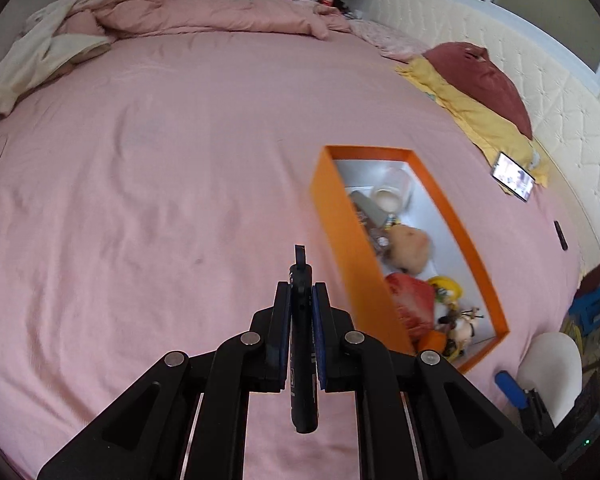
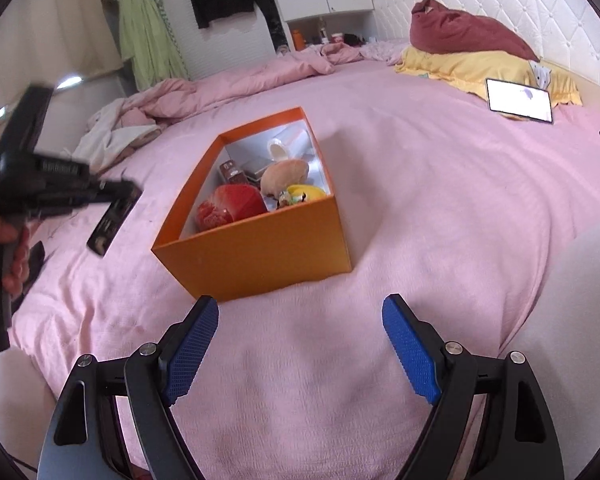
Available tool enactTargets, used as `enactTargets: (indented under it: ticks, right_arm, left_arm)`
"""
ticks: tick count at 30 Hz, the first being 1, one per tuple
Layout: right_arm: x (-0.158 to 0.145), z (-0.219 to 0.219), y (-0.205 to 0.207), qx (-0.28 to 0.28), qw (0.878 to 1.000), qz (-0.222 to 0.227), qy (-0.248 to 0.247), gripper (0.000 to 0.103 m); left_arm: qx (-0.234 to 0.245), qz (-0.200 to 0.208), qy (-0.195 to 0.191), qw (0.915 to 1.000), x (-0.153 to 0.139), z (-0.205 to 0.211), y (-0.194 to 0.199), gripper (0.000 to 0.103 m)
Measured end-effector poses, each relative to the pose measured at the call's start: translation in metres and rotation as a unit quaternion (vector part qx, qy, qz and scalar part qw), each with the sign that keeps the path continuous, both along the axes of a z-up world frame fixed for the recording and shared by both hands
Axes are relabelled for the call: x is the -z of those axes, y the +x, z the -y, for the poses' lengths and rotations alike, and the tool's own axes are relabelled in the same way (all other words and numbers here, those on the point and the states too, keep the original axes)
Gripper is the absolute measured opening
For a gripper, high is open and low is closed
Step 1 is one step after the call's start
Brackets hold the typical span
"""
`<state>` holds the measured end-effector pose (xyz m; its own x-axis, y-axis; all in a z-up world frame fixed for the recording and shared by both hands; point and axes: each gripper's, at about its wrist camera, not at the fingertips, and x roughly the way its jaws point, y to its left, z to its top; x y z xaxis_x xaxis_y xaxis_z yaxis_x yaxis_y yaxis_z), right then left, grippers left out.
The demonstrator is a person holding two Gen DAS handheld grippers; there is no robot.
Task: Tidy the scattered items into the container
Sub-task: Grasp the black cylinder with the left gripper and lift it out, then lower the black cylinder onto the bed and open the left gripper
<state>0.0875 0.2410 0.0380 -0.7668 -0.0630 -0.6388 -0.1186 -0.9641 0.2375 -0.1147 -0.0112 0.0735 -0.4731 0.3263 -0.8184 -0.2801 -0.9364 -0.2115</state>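
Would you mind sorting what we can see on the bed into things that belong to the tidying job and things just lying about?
Part of the job:
- orange box
- flat black item clamped in the left hand-held gripper
- items already in the box, such as the red pouch

Just lying about:
- lit phone
- yellow pillow
- pink duvet

The print on the flat black device (image 1: 302,344) clamped edge-on in the left gripper (image 1: 302,300) is too small to read. In the right wrist view that gripper (image 2: 112,196) is motion-blurred. The orange box (image 2: 260,252) wall hides the lower parts of its contents.
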Motion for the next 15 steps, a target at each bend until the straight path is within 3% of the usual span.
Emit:
enactTargets:
  ticks: [5,7,8,11,15]
  right_arm:
    - [-0.015,-0.008,-0.001,0.005,1.0,-0.03,0.005,0.084]
    - [-0.023,-0.014,-0.005,0.001,0.999,-0.04,0.001,0.084]
    - [-0.027,-0.016,-0.007,-0.002,0.999,-0.045,0.0,0.082]
    - [-0.039,-0.023,-0.018,-0.018,0.998,-0.054,-0.001,0.07]
    - [-0.054,-0.026,-0.055,-0.091,0.995,-0.039,-0.024,0.068]
  left_arm:
    - [-0.04,0.028,-0.027,0.9985,0.049,0.03,-0.001,0.013]
    - [-0.053,0.052,-0.03,0.9968,0.077,0.038,0.0,0.028]
    - [-0.057,0.038,-0.016,0.9975,0.082,0.043,0.006,0.028]
    - [-0.056,-0.009,0.019,0.9982,0.088,0.05,0.022,0.043]
    - [-0.019,-0.019,-0.002,0.9996,0.092,0.034,0.027,0.081]
